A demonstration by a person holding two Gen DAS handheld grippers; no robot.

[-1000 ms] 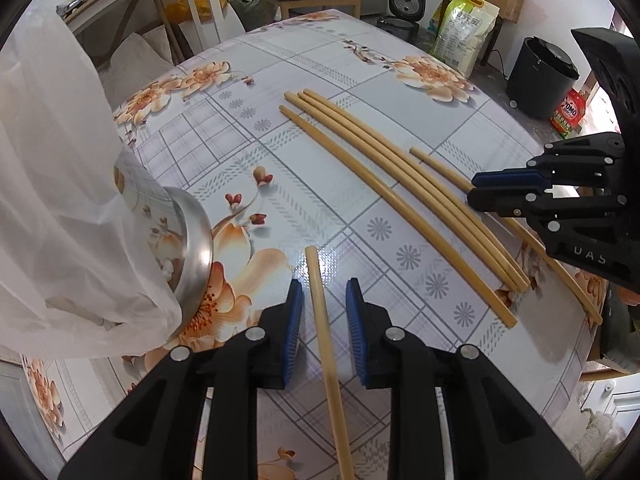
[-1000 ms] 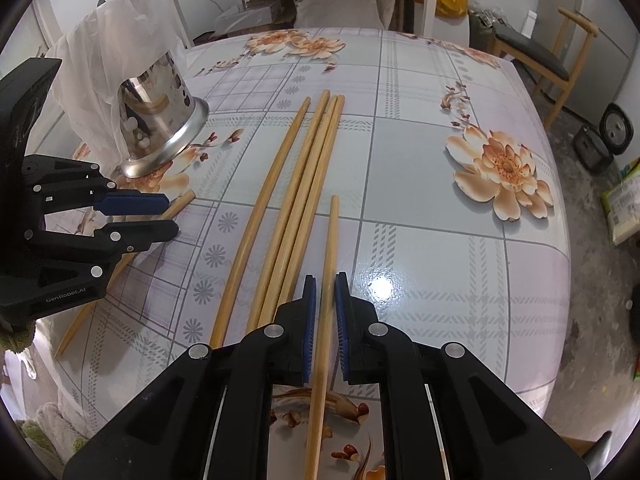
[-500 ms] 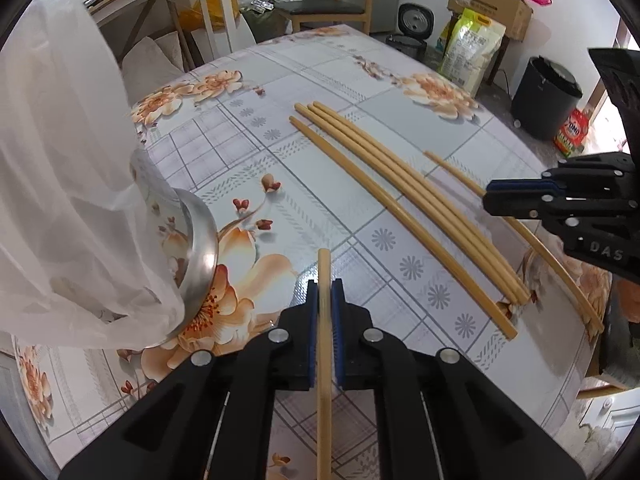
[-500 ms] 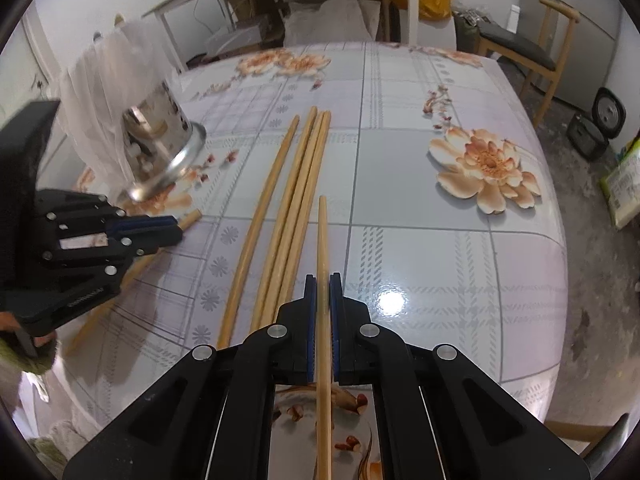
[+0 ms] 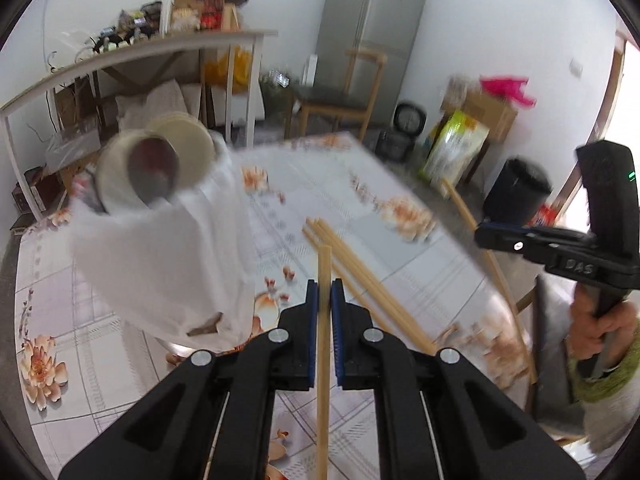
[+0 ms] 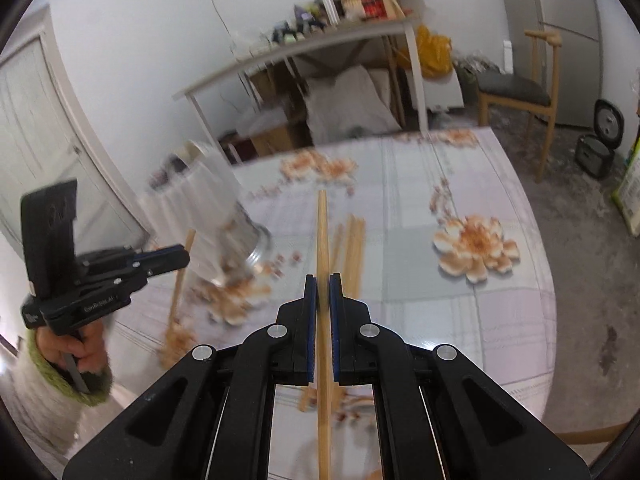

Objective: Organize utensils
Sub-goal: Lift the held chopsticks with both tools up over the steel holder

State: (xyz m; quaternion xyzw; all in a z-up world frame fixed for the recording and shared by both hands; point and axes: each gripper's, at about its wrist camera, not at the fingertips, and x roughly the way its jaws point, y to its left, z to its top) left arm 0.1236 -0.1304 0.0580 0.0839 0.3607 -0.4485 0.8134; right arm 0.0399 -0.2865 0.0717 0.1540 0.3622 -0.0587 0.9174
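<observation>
My left gripper (image 5: pixel 324 304) is shut on a long wooden chopstick (image 5: pixel 323 272), raised off the floral table (image 5: pixel 420 260). My right gripper (image 6: pixel 323 300) is shut on another wooden chopstick (image 6: pixel 322 232), also lifted. Three more chopsticks (image 5: pixel 360 272) lie together on the table between the two hands. A steel utensil holder (image 5: pixel 152 168), wrapped in a white plastic bag (image 5: pixel 160 264), stands at the left; in the right wrist view the holder (image 6: pixel 236 240) is left of centre. The right gripper (image 5: pixel 492 236) shows at the right edge of the left wrist view, the left gripper (image 6: pixel 176 258) at the left of the right wrist view.
A white shelf table (image 5: pixel 160 46) with clutter stands behind the table, with a wooden chair (image 5: pixel 340 100) and a grey fridge (image 5: pixel 372 32) further back. A black bin (image 5: pixel 516 196) and a bag (image 5: pixel 456 148) sit on the floor at the right. A person's hand (image 5: pixel 600 324) grips the right tool.
Both grippers closed on their chopsticks and then lifted them off the table, tilting upward so the room behind comes into view. The three chopsticks in the middle stayed put.
</observation>
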